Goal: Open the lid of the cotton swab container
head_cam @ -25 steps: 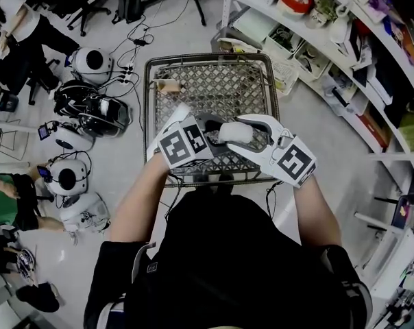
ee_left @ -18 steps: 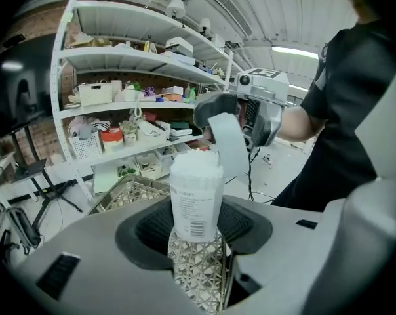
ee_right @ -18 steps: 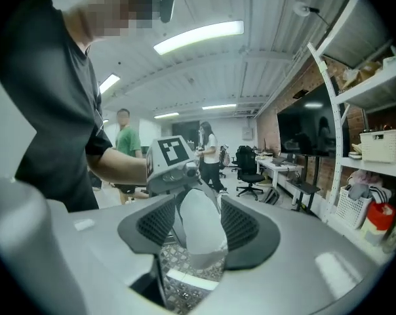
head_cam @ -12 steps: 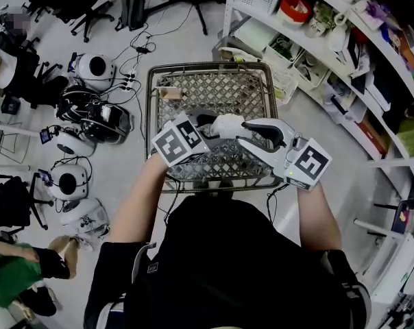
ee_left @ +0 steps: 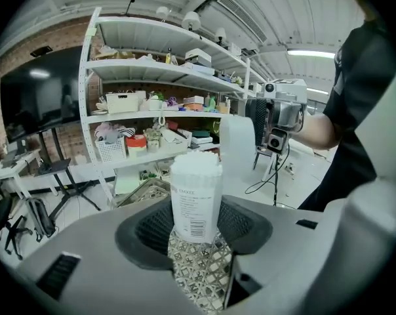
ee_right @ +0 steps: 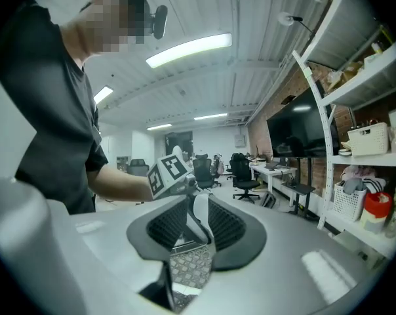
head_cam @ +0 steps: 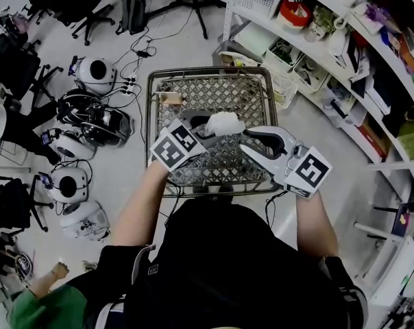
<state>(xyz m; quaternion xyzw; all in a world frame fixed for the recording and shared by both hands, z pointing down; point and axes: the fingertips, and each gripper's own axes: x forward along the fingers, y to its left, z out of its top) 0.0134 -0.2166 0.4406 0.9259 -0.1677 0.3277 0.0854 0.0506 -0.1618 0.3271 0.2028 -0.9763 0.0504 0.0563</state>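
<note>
The cotton swab container (head_cam: 224, 123), a clear tube with a label and white swab tips showing at its top, stands upright between the pads of my left gripper (head_cam: 210, 129), which is shut on it above the shopping cart (head_cam: 152, 88). In the left gripper view the container (ee_left: 197, 202) fills the middle. Its translucent lid (ee_left: 240, 151) hangs off it, just behind and to the right. My right gripper (head_cam: 247, 142) holds that lid (ee_right: 201, 222) between its pads, and its jaws are still closing on it.
Under both grippers is a wire-mesh cart with a small box (head_cam: 169, 99) at its far end. White shelves (head_cam: 330, 40) full of goods curve along the right. Round white and black devices (head_cam: 90, 122) and cables lie on the floor at the left.
My right gripper has drawn back to the right, away from the container's top, with the lid in it. The left gripper has lifted the container slightly farther over the cart.
</note>
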